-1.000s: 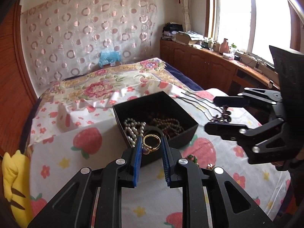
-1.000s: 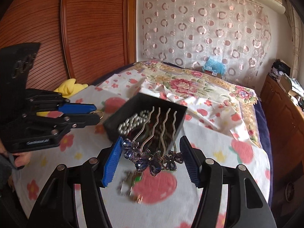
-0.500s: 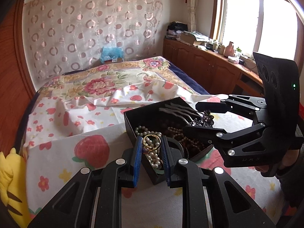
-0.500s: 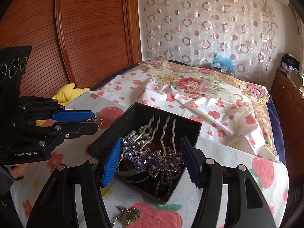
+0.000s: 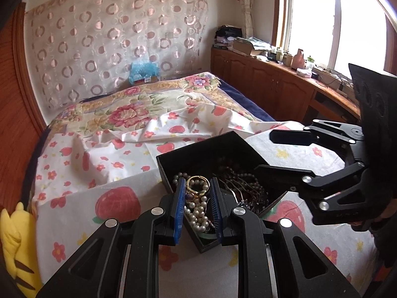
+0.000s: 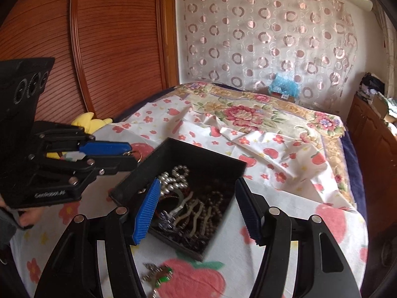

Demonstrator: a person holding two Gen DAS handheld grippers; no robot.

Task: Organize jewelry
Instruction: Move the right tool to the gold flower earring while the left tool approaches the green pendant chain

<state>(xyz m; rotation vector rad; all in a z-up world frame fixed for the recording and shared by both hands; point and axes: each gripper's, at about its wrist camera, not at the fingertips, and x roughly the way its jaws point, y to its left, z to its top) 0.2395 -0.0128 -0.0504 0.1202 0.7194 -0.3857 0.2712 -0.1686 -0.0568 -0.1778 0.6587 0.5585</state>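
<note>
A black jewelry box (image 5: 201,146) sits on the strawberry-print sheet with pearls (image 5: 198,214) and beads inside. My left gripper (image 5: 197,181) is shut on a gold ring (image 5: 196,190) and hovers over the box's near corner. From the right wrist, the left gripper (image 6: 132,154) shows just left of the box (image 6: 198,150). My right gripper (image 6: 197,182) stands open over the box with nothing between its pads. The jewelled hair comb (image 6: 184,211) lies inside the box under it. In the left wrist view the right gripper (image 5: 265,152) hangs over the box's right side.
A small green-stoned brooch (image 6: 158,274) lies on the sheet in front of the box. A yellow plush toy (image 5: 15,245) rests at the bed's left edge by the wooden wall. Wooden cabinets (image 5: 268,84) with clutter run under the window on the right.
Both grippers have come in over the box. The hair comb that sat between the right gripper's pads now lies in the box. The left gripper still grips the ring.
</note>
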